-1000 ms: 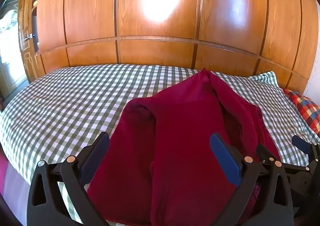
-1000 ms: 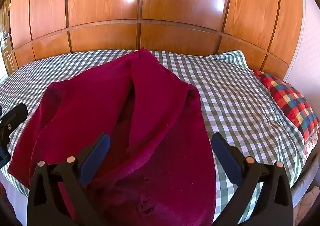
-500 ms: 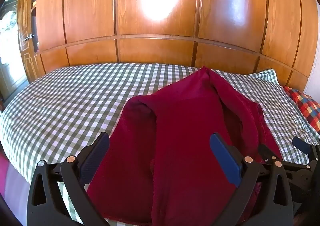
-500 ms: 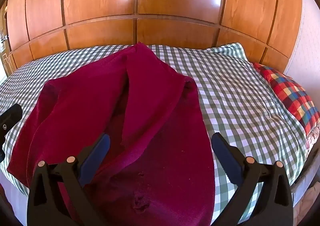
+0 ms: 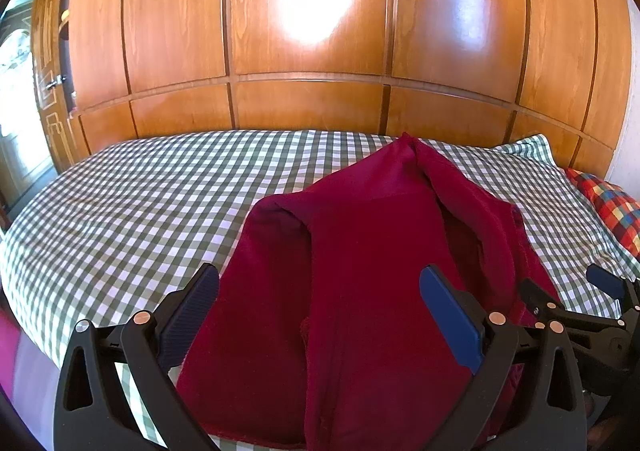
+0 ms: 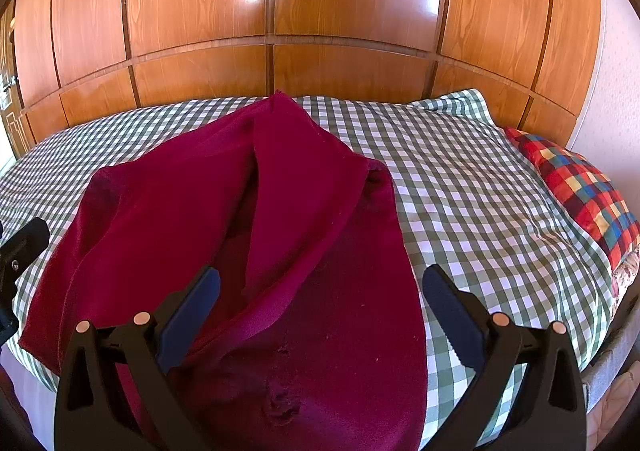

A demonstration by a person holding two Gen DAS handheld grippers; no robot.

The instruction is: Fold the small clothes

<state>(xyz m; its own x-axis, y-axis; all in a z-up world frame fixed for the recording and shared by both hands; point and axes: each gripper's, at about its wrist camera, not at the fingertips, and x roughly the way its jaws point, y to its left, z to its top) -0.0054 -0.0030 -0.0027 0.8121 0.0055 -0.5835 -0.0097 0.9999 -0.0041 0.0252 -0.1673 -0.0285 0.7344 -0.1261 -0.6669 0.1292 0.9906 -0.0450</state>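
Crimson garment (image 5: 360, 271) lay spread on the checked bed (image 5: 140, 211), directly ahead of and beneath both tools. The left tool (image 5: 320, 315) hung over the garment's near hem with its fingers spread wide and nothing between them; the cloth's left edge ran just inside its left finger. The right tool (image 6: 320, 315) was likewise wide apart and empty above the garment, whose right edge passed just inside its right finger. Two flaps met in a peak at the far end. A plaid pillow (image 6: 580, 187) sat well to the right.
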